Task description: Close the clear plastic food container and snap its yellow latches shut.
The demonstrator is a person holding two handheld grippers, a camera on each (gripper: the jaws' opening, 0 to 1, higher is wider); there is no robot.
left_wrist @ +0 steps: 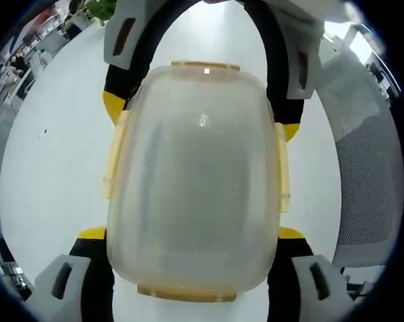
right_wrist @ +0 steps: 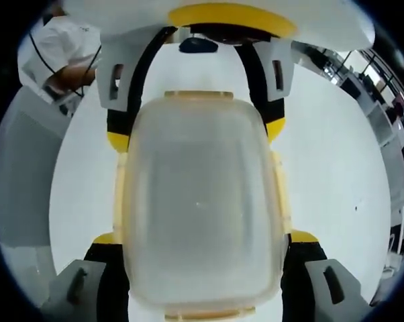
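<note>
Box sits on white tabletop, lid on, between both grippers. Left gripper and right gripper jaws wide open, one each end, hold nothing. Looks light, thin, slippery. Push yellow latches at sides.

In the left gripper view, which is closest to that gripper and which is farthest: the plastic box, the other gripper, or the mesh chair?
1. The clear food container, between the left gripper jaws.
2. The right gripper, across the container, at its far end.
3. The mesh chair, off to the right past the white table edge.
</note>
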